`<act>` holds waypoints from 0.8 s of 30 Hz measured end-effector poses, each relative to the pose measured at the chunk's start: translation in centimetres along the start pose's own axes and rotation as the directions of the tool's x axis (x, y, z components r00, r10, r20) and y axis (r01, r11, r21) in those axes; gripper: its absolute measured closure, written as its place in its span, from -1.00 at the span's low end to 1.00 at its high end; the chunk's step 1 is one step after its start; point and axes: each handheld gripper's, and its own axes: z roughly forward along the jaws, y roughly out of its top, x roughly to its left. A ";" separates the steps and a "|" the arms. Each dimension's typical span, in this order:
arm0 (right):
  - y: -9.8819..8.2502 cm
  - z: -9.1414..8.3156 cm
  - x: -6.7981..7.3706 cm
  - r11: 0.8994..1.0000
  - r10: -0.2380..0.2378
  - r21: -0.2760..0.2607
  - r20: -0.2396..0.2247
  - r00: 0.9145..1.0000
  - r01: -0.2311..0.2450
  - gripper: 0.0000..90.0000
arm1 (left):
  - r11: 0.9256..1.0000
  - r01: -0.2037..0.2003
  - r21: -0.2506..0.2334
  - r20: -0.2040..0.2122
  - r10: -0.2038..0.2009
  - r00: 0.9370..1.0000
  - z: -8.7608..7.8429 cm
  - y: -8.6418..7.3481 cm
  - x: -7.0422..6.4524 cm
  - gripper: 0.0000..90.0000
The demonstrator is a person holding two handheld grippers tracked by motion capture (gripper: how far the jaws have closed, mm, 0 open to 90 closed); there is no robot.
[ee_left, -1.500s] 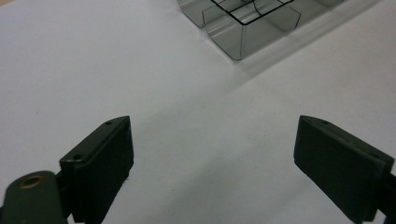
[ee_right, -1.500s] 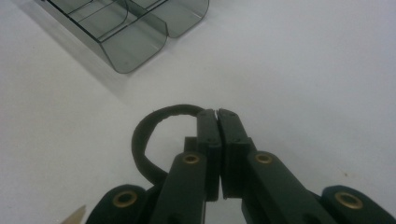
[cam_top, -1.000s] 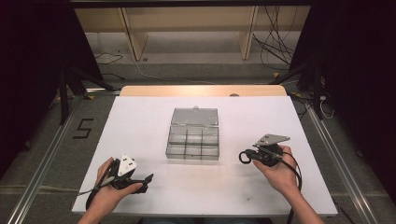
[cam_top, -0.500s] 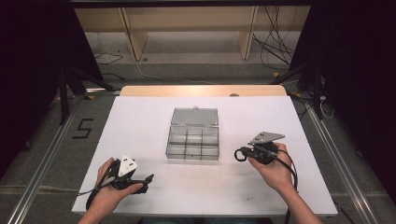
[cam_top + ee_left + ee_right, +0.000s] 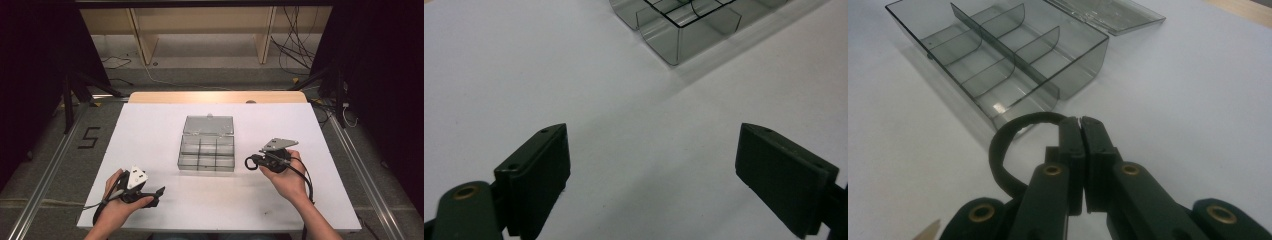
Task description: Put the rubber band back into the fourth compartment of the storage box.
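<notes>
A clear grey compartment box (image 5: 206,151) lies open at the middle of the white table (image 5: 150,130), its lid (image 5: 208,125) folded flat behind it. My right gripper (image 5: 256,160) is held just right of the box, shut on a black elastic loop (image 5: 248,163). In the right gripper view the loop (image 5: 1000,150) curls left from the closed jaw tips of the right gripper (image 5: 1081,122), close to the box (image 5: 998,60) and its near wall. My left gripper (image 5: 159,192) rests near the front left, open. In the left gripper view, the left gripper (image 5: 654,175) has only bare table between its jaws.
The box's corner (image 5: 684,25) lies ahead of the left gripper. A wooden strip (image 5: 215,97) borders the table's far edge. Metal rails (image 5: 47,185) run along both sides of the table, with cables (image 5: 295,50) on the floor behind.
My right gripper has carried the black loop leftward, closer to the box's right side. The left gripper has stayed where it was.
</notes>
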 end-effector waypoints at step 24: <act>1.7 1.0 0.7 1.000 -0.011 -0.027 -0.016 1.000 0.011 0.98 | 1.000 0.004 -0.002 -0.002 -0.004 1.000 0.0 -0.1 0.1 -0.68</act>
